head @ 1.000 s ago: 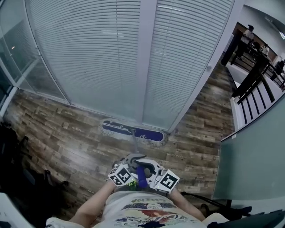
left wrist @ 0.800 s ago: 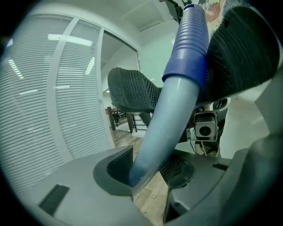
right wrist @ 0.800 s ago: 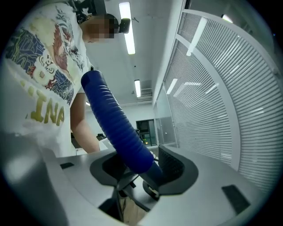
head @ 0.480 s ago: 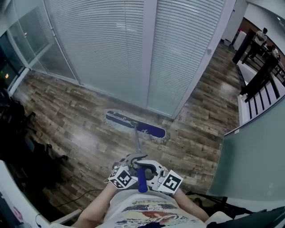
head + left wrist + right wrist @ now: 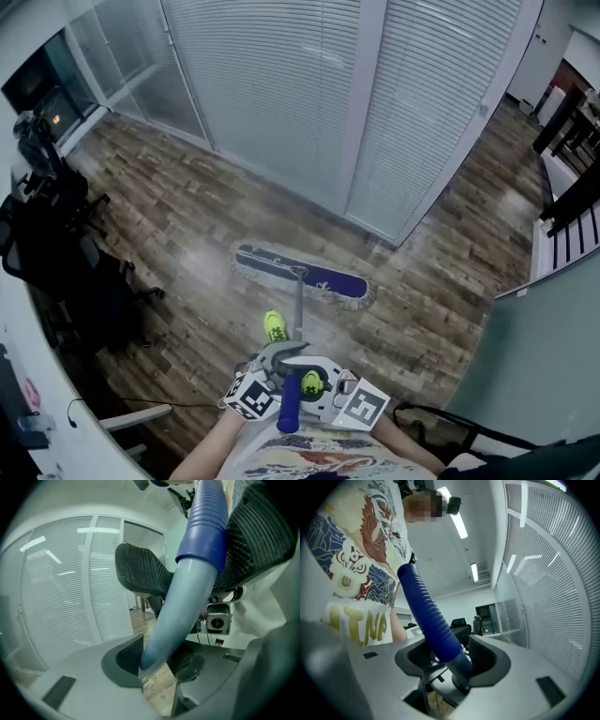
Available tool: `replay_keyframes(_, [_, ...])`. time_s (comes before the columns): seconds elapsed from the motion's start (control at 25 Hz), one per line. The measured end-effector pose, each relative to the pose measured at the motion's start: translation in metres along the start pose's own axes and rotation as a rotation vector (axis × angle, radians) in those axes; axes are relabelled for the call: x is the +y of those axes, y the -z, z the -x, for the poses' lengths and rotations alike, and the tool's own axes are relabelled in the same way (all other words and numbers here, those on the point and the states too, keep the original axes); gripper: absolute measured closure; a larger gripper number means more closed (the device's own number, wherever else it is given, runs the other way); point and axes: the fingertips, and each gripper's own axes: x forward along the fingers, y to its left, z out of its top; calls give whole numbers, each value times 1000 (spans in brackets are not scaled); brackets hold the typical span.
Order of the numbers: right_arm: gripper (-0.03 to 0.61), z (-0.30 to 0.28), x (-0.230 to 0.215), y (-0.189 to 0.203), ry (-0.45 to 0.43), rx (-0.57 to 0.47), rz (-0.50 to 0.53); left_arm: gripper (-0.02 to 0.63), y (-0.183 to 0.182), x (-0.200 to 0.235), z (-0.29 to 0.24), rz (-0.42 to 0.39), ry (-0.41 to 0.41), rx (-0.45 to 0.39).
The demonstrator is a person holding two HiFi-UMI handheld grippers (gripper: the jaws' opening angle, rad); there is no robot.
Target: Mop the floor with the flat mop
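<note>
The flat mop's blue head (image 5: pixel 302 276) with its pale fringe lies on the wood floor, well out from the glass wall. Its grey pole (image 5: pixel 298 314) rises to the blue ribbed grip (image 5: pixel 290 405) in front of my chest. My left gripper (image 5: pixel 277 356) clamps the pole (image 5: pixel 171 611) just below the grip; its jaws have just been closing on it. My right gripper (image 5: pixel 314 382) holds the ribbed grip (image 5: pixel 433 620) between its pads; its jaws have just been opening slightly, with the grip still between them.
A glass wall with white blinds (image 5: pixel 281 94) runs along the far side. Black office chairs (image 5: pixel 66 253) and a white desk edge (image 5: pixel 37 412) crowd the left. A grey partition (image 5: pixel 544 375) and a dark railing (image 5: pixel 572 206) stand right. A yellow-green shoe (image 5: pixel 274 325) steps behind the mop.
The mop head has slid away from the foot of the glass wall onto the floor further out. The view has swung left, bringing the chairs in. A yellow-green shoe has come into view.
</note>
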Motion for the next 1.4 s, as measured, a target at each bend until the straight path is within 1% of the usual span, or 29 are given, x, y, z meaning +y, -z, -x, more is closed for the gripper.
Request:
replay_keyframes(0.12, [365,-7,2,0,-6,-77,-41,505,11,0,2,-26,-20,10])
replay_keyframes(0.28, [365,-11,-6,11,-52,-29,-14,511,15,12,0,-54,-49,9])
replay_keyframes(0.36, [365,-18,-13,11,-67,-27,-8,515,16,23,1,-56,-73,9])
replay_keyframes(0.52, [365,-39,-33,16,-88,-31,-5,515,28,52,3,-48,-97,8])
replay_keyframes(0.64, [364,-52,-59,22,-96,-21,0,514,35,81,-3,-50,-100,3])
replay_keyframes(0.84, [362,-78,-123,28,-81,9,0,514,40,149,-20,-67,-78,-1])
replay_keyframes(1.12, [351,-137,-244,47,-73,72,6,510,61,281,-45,-77,-65,-14])
replay_keyframes(1.28, [350,-169,-319,50,-38,102,13,508,65,360,-62,-94,-33,-30])
replay_keyframes(1.4, [348,-186,-363,59,0,137,-1,499,69,403,-74,-96,-9,-31])
